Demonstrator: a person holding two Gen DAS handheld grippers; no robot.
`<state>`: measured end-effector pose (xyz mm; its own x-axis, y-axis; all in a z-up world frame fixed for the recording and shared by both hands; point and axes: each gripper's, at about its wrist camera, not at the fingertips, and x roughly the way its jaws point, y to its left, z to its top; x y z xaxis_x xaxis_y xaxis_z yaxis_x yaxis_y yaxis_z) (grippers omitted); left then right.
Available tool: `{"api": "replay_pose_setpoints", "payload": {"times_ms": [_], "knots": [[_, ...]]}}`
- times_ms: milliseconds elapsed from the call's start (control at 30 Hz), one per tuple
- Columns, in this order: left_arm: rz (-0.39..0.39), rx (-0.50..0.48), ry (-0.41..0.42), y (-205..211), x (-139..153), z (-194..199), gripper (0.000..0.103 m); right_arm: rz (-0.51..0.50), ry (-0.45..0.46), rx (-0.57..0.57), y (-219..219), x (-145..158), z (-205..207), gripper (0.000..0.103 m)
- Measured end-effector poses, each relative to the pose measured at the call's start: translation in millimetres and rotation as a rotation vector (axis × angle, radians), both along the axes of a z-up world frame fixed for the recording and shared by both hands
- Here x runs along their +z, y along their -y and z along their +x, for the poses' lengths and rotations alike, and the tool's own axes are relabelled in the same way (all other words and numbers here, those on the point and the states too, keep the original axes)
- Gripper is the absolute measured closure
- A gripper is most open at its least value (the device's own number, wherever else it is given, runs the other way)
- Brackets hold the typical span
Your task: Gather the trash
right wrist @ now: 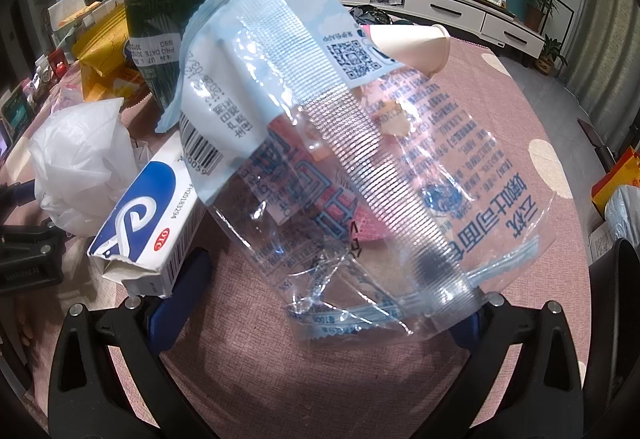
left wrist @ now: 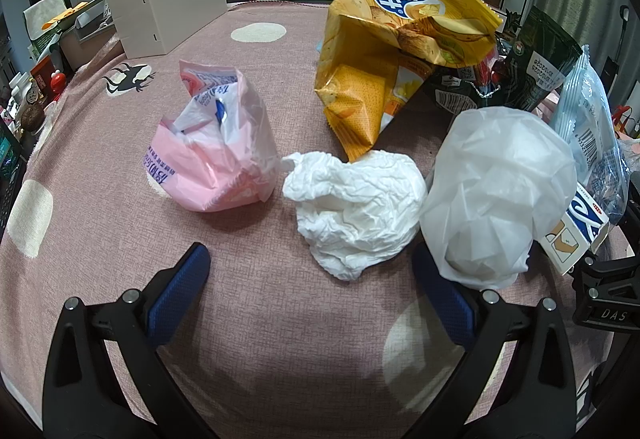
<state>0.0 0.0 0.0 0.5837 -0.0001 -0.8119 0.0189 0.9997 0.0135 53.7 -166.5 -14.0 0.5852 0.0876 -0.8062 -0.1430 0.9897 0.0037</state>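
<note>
While both tongs gape wide and empty, the left tongs face a crumpled tissue and the right tongs a clear wrapper on the surface.

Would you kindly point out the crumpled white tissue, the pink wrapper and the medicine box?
crumpled white tissue (left wrist: 354,207): left wrist view, middle of the wad.
pink wrapper (left wrist: 212,143): left wrist view, its crumpled middle.
medicine box (right wrist: 140,211): right wrist view, blue-and-white top face.

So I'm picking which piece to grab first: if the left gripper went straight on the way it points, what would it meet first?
Probably the crumpled white tissue, lying just ahead between the open left gripper fingers' line. The white plastic bag sits close to the right-hand finger, so it might brush that too; depth is unclear.
</note>
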Motion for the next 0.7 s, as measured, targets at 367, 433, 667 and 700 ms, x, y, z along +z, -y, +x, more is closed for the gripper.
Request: {"api": "replay_pose_setpoints", "payload": {"times_ms": [367, 433, 667, 700], "knots": [[0.000, 0.000, 0.000, 0.0, 0.0, 0.0, 0.002, 0.000, 0.000, 0.000, 0.0, -0.1, 0.2, 0.002], [0.000, 0.000, 0.000, 0.0, 0.0, 0.0, 0.002, 0.000, 0.000, 0.000, 0.1, -0.1, 0.2, 0.003], [0.001, 0.008, 0.000, 1.0, -0.1, 2.5, 0.002, 0.000, 0.000, 0.000, 0.1, -0.2, 0.3, 0.003], [0.001, 0.009, 0.000, 0.9, -0.1, 2.9, 0.002, 0.000, 0.000, 0.000, 0.1, -0.2, 0.3, 0.002]]}}
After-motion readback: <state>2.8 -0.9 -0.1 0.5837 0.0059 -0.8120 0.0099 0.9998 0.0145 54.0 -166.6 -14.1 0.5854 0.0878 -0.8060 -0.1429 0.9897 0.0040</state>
